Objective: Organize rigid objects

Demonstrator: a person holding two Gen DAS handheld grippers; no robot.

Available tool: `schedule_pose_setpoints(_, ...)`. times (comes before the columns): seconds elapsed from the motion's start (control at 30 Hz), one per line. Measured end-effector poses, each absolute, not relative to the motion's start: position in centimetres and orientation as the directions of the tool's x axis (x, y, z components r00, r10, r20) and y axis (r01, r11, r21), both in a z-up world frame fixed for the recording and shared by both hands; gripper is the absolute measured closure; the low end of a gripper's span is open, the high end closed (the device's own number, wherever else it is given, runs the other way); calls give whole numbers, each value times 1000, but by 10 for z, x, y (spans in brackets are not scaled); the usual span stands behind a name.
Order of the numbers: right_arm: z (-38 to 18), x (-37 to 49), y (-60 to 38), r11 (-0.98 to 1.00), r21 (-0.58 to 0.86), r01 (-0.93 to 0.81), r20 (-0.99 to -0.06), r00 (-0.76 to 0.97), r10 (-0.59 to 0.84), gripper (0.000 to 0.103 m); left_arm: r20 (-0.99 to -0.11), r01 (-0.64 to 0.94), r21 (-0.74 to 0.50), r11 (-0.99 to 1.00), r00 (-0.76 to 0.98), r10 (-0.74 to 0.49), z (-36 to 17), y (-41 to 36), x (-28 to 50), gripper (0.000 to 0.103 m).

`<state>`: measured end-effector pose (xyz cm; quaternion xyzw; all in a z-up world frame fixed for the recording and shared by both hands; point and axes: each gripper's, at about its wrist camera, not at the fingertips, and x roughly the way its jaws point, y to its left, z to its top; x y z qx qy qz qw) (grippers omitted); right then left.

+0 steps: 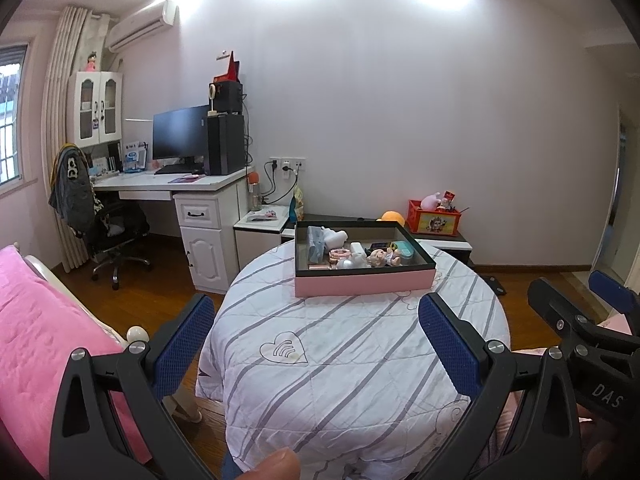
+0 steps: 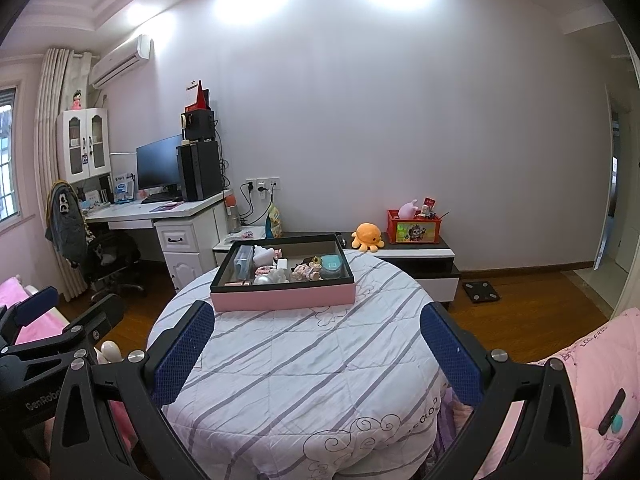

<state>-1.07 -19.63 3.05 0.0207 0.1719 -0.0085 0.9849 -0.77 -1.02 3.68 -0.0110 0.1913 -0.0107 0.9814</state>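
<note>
Both wrist views toward shared tray

Home bedroom, pink bedding, white computer desk with monitor, wall air conditioner, curtained window, plush octopus

Facing pale wall; white desk sitting left, wood floor glowing, ceiling lights glaring overhead.
</note>
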Motion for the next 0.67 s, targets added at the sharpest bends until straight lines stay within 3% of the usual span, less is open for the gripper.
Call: schedule_pose_setpoints(0.67,25,-8,-199,999,39,23,-352,936,-8,0,-391,40,-73,997,918,-66,26,-4,-3,0)
